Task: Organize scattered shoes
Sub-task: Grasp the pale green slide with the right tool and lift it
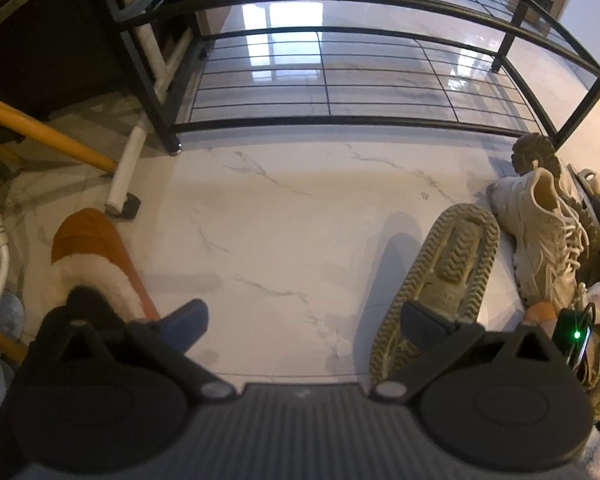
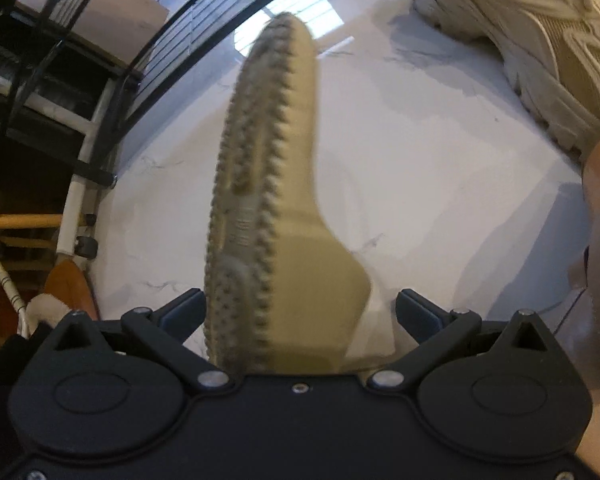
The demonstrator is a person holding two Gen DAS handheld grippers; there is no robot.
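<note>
The right tongs (image 2: 298,308) were spread wide around the tan slipper with the bumpy sole (image 2: 268,200), tipped on its side, ready to squeeze it. The left tongs (image 1: 304,320) hung wide apart, holding nothing, facing the black wire shoe rack (image 1: 340,80).

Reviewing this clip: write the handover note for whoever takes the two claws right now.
Left claw: open, holding nothing, hanging over bare marble floor in front of the black shoe rack.
Right claw: jaws wide, an olive slipper on its edge lies between them, tread facing left; the frame is blurred and shows no firm grip.
Other shoes: white laced sneaker on the floor right of the slipper, more footwear piled behind it; an orange fur-lined slipper at far left.
Done: nothing shows on the visible rack shelves.
Left: secure the olive slipper, shelve it, then the sneaker, the orange slipper and the pile.
</note>
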